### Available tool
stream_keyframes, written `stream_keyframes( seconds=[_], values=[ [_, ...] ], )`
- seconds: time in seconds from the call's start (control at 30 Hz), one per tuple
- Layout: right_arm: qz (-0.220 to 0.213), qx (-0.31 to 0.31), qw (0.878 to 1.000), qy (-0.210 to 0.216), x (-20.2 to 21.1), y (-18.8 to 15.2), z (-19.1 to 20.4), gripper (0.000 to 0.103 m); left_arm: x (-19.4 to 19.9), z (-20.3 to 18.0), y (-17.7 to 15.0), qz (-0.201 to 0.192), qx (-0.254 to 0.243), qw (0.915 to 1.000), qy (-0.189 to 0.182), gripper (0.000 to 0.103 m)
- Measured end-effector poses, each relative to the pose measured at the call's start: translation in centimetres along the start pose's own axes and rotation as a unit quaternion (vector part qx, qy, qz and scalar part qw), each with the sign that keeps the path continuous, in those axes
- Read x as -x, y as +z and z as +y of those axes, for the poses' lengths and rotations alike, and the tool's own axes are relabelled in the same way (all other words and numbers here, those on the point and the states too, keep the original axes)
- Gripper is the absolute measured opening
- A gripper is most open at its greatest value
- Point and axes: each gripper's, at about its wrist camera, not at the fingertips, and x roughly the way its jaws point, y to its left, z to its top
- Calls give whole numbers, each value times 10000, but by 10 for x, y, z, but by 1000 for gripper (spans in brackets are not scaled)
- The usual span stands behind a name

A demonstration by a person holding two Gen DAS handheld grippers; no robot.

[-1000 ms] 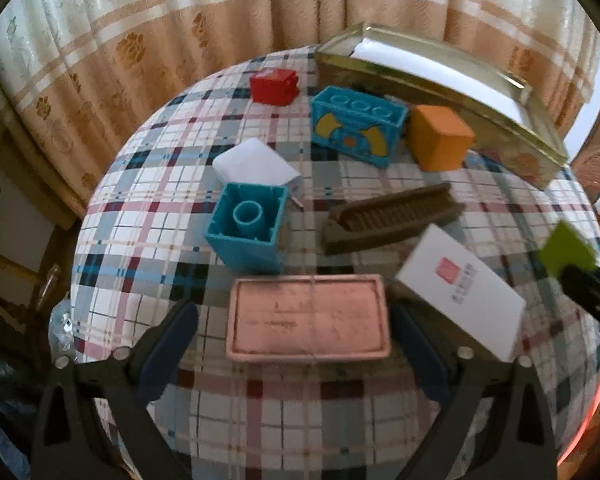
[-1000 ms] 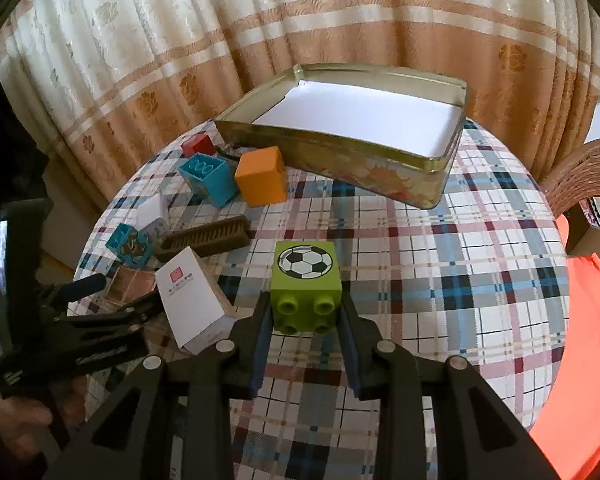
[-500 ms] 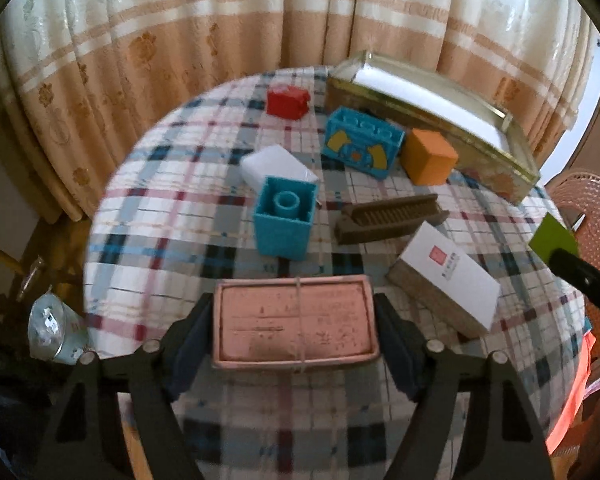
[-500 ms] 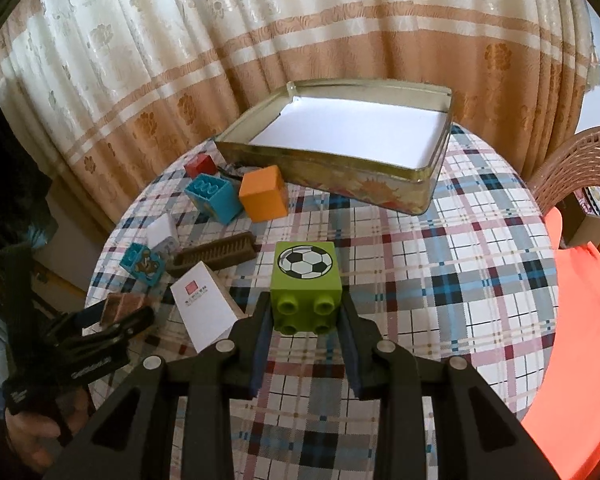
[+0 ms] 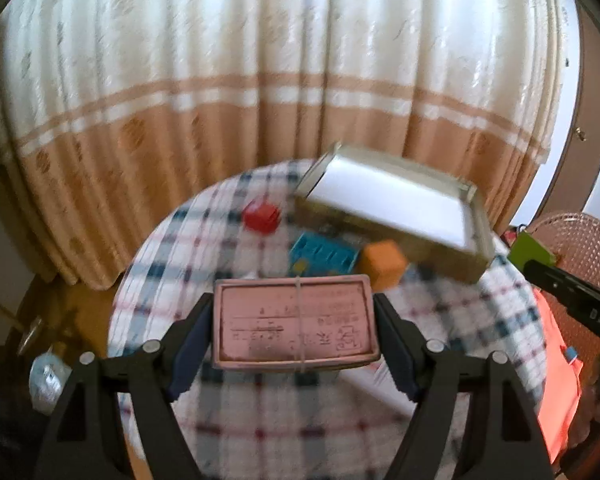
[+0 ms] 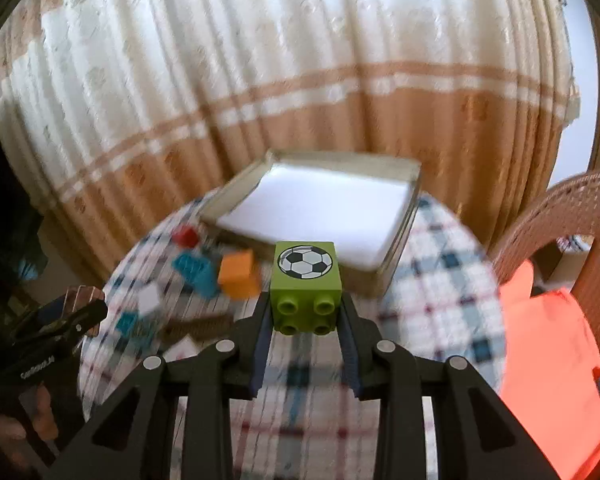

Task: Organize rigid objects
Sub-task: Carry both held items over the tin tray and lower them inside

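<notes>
The left gripper (image 5: 296, 330) holds a flat pink box (image 5: 295, 322) between its two fingers (image 5: 190, 344); the fingers press on the short ends of the box, and a thin band goes around its middle. The box is lifted above the round desk (image 5: 260, 432) with the checked cloth.

The right gripper (image 6: 306, 320) is closed on a green block (image 6: 305, 286) that has a football picture on its top face and four studs toward the camera. This block also hangs in the air above the desk.

Behind both held things, at the far side of the desk, stands an open metal tin (image 6: 400, 264) with a white sheet inside. Just beside its near wall lie an orange cube (image 6: 238, 274), a blue block (image 6: 194, 270) and a red block (image 6: 186, 236). Nearer, in the right wrist view, there are a white box (image 6: 151, 300), a smaller blue block (image 6: 129, 323) and a dark brown long piece (image 6: 198, 328), maybe a brush, but the blur makes it hard to tell.

A cream and tan curtain (image 5: 260, 80) hangs behind the desk, and a wicker chair (image 6: 560, 216) with an orange cloth (image 6: 548, 380) stands on the right.
</notes>
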Motion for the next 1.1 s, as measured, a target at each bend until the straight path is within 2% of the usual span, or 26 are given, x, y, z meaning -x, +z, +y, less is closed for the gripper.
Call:
stream_keyframes(
  seconds=[0.2,0.5,0.8,1.1],
  values=[
    [-295,-82,9990,-323,-20,36,-17,34,-29,-36,41,-209,-202,9995,-115,77],
    [-109,-182,9981,-586,-83,53,-36,34,-110,-70,83,15,-291,9995,-133,77],
    [-2,-82,9976,-690,-122,58,-42,34,-179,-94,89,487,-375,9981,-90,77],
    [142,-95,9975,-682,-140,52,-48,34,-210,-102,83,769,-465,9960,-21,77]
  ],
)
